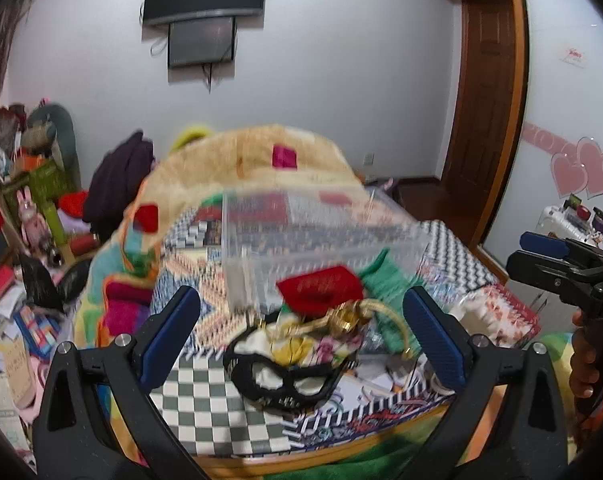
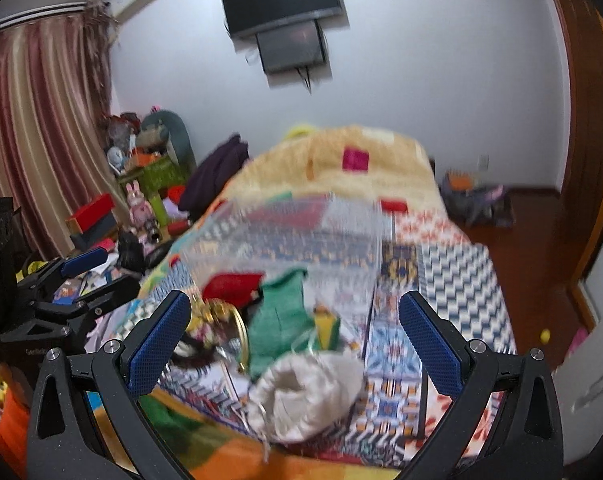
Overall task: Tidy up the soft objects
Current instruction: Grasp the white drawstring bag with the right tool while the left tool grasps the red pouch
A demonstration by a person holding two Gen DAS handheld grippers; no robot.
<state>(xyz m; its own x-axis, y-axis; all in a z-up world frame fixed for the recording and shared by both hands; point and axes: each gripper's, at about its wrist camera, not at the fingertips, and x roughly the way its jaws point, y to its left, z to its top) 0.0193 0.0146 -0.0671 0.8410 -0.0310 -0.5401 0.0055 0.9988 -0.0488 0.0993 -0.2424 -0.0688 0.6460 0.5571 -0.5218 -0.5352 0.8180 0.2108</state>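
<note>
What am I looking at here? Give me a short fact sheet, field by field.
Place: bedroom, patterned bed cover
Container: clear plastic bin on the bed
Soft things: red pouch, green knit piece, white cloth bag, black lace mask
Left gripper: open, empty
Right gripper: open, empty
</note>
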